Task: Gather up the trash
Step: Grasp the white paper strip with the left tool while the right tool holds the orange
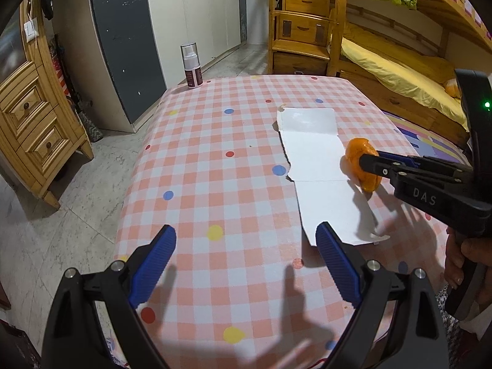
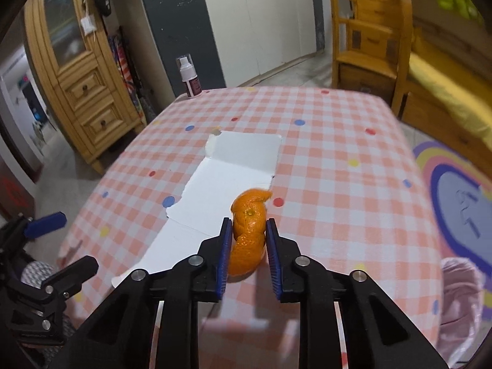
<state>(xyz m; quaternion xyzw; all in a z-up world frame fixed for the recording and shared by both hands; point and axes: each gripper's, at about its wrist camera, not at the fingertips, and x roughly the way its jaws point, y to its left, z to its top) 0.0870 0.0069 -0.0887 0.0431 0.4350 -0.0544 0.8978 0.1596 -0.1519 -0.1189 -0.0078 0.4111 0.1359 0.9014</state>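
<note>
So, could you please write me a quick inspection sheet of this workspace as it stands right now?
Surface: table under a pink checked cloth with coloured dots.
Job's things: orange peel held off the cloth; flattened white cardboard lying flat mid-table.
Clutter: spray bottle upright at the far left corner.
Grippers: right gripper has its jaws shut on the peel; left gripper hovers near the cardboard's near end with its jaws wide apart, holding nothing.
Cables: nothing seen.
Surroundings: wooden cabinet at left, bunk bed with yellow sheet at right, rainbow rug on the floor, pink bag at the table's near right edge.
</note>
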